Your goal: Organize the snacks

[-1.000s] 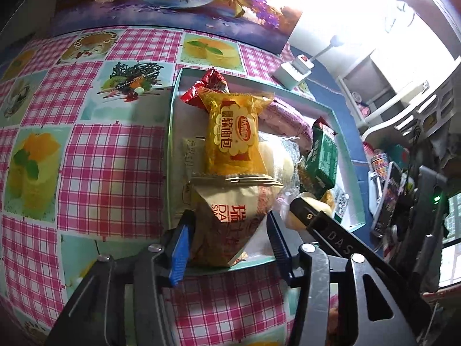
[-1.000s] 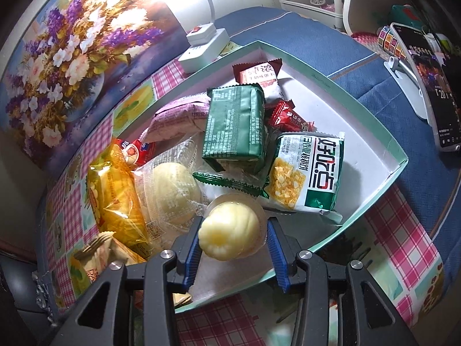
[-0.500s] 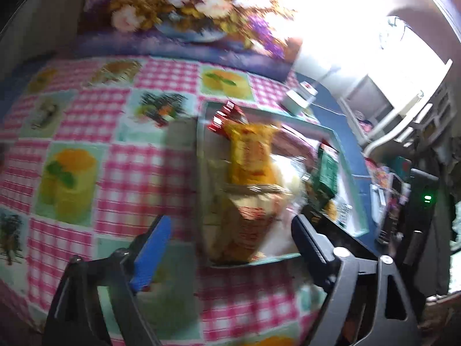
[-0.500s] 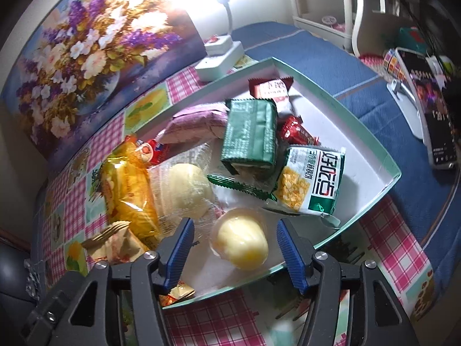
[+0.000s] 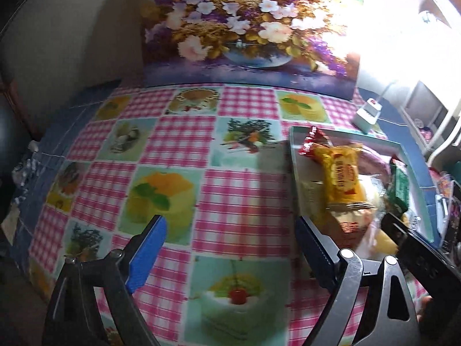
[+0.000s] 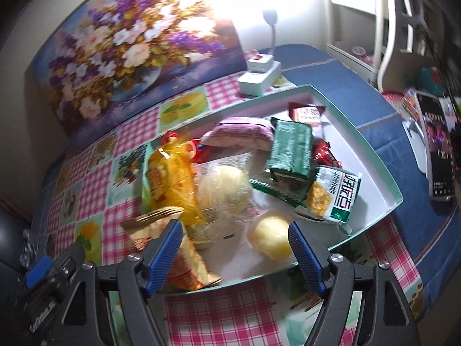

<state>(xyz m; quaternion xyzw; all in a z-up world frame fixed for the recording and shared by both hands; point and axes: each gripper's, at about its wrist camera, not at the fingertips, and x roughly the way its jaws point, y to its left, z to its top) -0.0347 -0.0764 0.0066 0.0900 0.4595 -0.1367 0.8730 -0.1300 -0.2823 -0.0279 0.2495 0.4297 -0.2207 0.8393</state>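
Observation:
A teal-rimmed tray (image 6: pixel 357 128) holds several wrapped snacks. Among them are a yellow bread packet (image 6: pixel 170 181), a green packet (image 6: pixel 291 150), a white-and-green packet (image 6: pixel 335 197) and a purple packet (image 6: pixel 242 132). My right gripper (image 6: pixel 234 248) hangs over the tray's near edge with its jaws opening. A round yellow bun (image 6: pixel 272 235) lies loose between them, near the right finger. A brown packet (image 6: pixel 187 256) lies by the left finger. My left gripper (image 5: pixel 230 248), jaws opening and holding nothing, is over the checked tablecloth (image 5: pixel 178 144), left of the tray (image 5: pixel 345 137).
A flower painting (image 5: pixel 247 28) stands along the back of the table. A white power socket (image 6: pixel 259 75) sits behind the tray. A phone on a stand (image 6: pixel 438 150) is on the blue cloth at right. White furniture stands beyond.
Both grippers opened and drew back upward. The left let go of the brown packet and swung left over the tablecloth. The right let go of the yellow bun, which stays in the tray.

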